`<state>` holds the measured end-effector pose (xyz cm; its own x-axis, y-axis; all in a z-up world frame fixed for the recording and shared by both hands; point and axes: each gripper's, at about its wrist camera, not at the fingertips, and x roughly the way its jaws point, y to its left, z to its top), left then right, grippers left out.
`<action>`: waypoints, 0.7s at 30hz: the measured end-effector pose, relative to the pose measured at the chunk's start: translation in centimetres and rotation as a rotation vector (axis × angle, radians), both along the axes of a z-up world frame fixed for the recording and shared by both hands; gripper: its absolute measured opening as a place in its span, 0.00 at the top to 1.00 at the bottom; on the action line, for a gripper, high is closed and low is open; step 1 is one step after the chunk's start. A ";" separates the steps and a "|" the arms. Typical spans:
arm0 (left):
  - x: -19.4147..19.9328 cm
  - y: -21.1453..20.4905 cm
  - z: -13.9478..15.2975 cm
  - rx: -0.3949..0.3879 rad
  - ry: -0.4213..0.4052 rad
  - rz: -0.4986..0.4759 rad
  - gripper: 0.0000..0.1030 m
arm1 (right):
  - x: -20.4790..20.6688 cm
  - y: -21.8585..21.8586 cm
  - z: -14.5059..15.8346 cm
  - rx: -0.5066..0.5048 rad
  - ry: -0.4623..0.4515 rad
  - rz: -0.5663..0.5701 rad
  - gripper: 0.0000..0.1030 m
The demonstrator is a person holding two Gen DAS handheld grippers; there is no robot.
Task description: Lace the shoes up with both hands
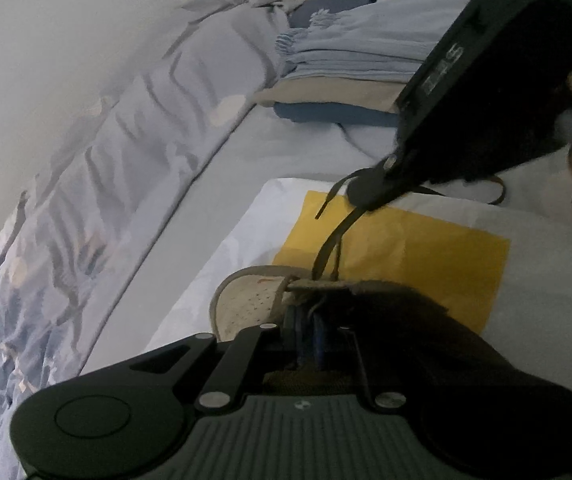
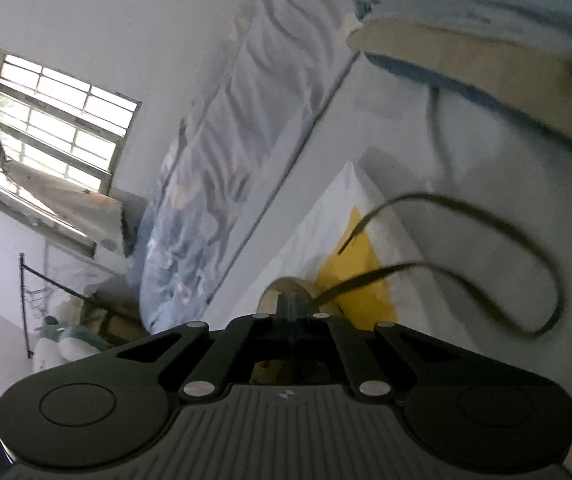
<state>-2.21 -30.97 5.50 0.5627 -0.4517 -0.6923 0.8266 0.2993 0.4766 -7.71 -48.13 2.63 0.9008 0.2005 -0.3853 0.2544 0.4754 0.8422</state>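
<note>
Gripping one dark lace (image 1: pixel 327 246) in my right gripper (image 1: pixel 359 196), jaws closed on it above one beige shoe (image 1: pixel 246 304). My left gripper (image 1: pixel 305 320) sits nearly shut at the shoe's tongue. Beneath: one yellow sheet (image 1: pixel 405 248), white cloth (image 1: pixel 246 232), bed (image 1: pixel 214 184). Folded clothes (image 1: pixel 345 68) behind; one window (image 2: pixel 62 120).

L gripper (image 1: pixel 305 320) at 6 o'clock, jaws nearly closed at the beige shoe (image 1: pixel 246 300) tongue. R gripper (image 1: pixel 369 192) comes in from 2 o'clock, pinching the dark lace (image 1: pixel 331 240) over a yellow sheet (image 1: pixel 405 248).
</note>
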 end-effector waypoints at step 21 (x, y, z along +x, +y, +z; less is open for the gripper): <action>-1.8 10.7 3.4 -0.550 0.221 0.368 0.47 | -0.7 -0.2 1.0 -0.018 -0.064 -0.051 0.47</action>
<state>-3.98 -20.26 8.86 0.6185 -0.5766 -0.5338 0.6856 0.7280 0.0080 -8.44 -48.38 3.61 0.9324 0.1474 -0.3300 0.2247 0.4789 0.8486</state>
